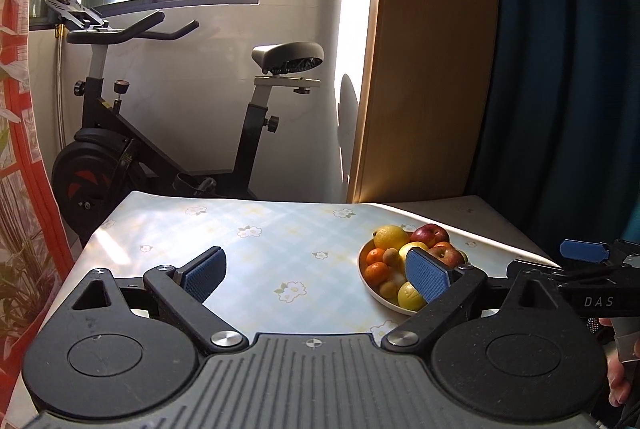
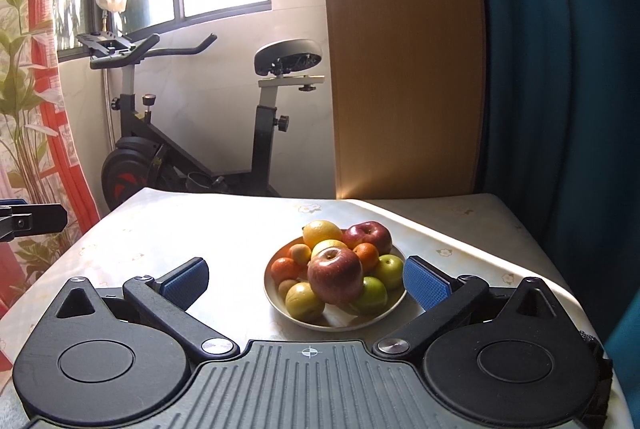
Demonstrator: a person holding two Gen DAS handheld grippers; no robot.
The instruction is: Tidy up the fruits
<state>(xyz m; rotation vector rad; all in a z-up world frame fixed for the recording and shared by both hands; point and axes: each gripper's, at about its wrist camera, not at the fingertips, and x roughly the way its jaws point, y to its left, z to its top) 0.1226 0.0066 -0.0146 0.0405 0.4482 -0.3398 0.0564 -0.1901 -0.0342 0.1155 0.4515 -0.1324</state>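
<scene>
Sunlit table (image 2: pixel 200 229) by window | plate (image 2: pixel 394 303) heaped with fruit, toward its far right corner | right gripper (image 2: pixel 306 279) wide, empty, plate dead ahead, nearer | left gripper (image 1: pixel 316 271) wide, empty, plate off its right finger (image 1: pixel 426 275).

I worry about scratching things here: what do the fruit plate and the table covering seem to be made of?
The plate looks like glazed ceramic or possibly melamine: a smooth cream rim with a soft sheen, though the look alone leaves it open. The table covering seems to be a wipeable vinyl or oilcloth sheet: a printed pale check with small flowers, lying flat and throwing a bright glare where sunlight hits it.
</scene>
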